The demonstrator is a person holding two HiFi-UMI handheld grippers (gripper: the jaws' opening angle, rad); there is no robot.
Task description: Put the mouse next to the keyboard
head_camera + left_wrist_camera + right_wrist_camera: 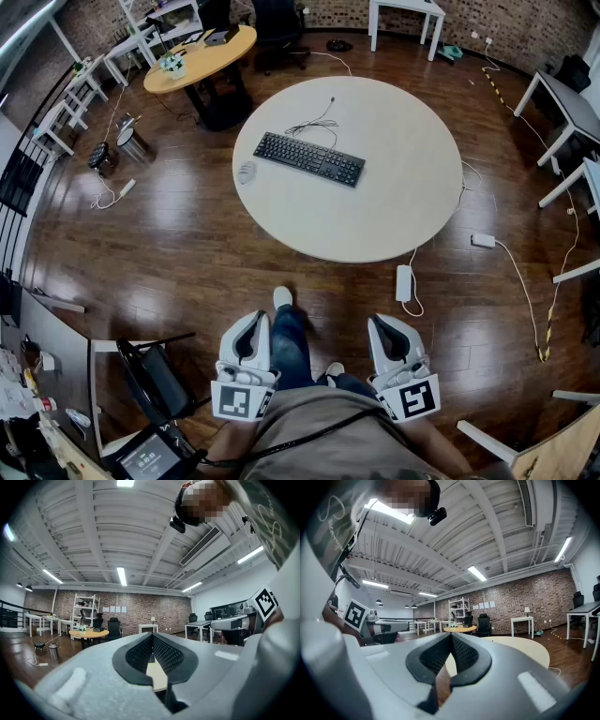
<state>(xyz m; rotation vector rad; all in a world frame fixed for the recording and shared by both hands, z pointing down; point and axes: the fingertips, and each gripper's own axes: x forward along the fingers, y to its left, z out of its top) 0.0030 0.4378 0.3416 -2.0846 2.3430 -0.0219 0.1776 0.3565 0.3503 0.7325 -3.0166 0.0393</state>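
Ahead of the left gripper and right gripper, open floor meets the round table, mouse at its rim. Both point level, jaws closed, empty.

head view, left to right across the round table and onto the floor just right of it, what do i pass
mouse → keyboard → white power adapter

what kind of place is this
Probably an open-plan office or workshop loft: a brick wall at the back, office chairs and a white desk in front of it, and a round table with a keyboard on it.
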